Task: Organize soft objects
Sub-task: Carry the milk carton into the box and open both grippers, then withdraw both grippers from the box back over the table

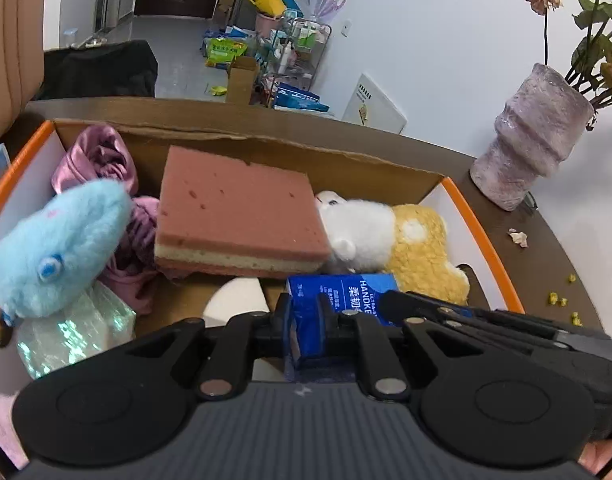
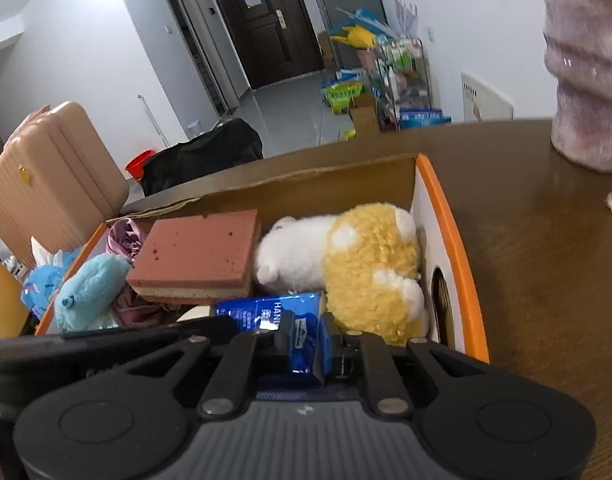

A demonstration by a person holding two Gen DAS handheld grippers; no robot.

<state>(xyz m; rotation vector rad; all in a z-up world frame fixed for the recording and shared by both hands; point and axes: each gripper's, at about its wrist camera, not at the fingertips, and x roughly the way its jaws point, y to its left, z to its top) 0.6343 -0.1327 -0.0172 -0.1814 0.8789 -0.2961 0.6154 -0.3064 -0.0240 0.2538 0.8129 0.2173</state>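
Note:
An orange-rimmed cardboard box (image 1: 478, 224) (image 2: 454, 248) on a brown table holds soft things: a pink sponge block (image 1: 234, 208) (image 2: 198, 256), a yellow-and-white plush (image 1: 418, 248) (image 2: 366, 268), a blue plush (image 1: 54, 244) (image 2: 90, 288), purple satin cloth (image 1: 98, 156) (image 2: 124, 238) and an iridescent packet (image 1: 74, 328). Both grippers hold one blue handkerchief pack (image 1: 346, 292) (image 2: 270, 308) at the box's near side. My left gripper (image 1: 304, 324) is shut on it. My right gripper (image 2: 306, 344) is shut on it too.
A ribbed lilac vase (image 1: 534, 136) (image 2: 586, 80) with wilted flowers stands on the table (image 2: 546, 260) right of the box. Petal bits (image 1: 562, 300) lie near the table edge. A tan suitcase (image 2: 54, 184) and a black bag (image 2: 202, 156) stand beyond the table.

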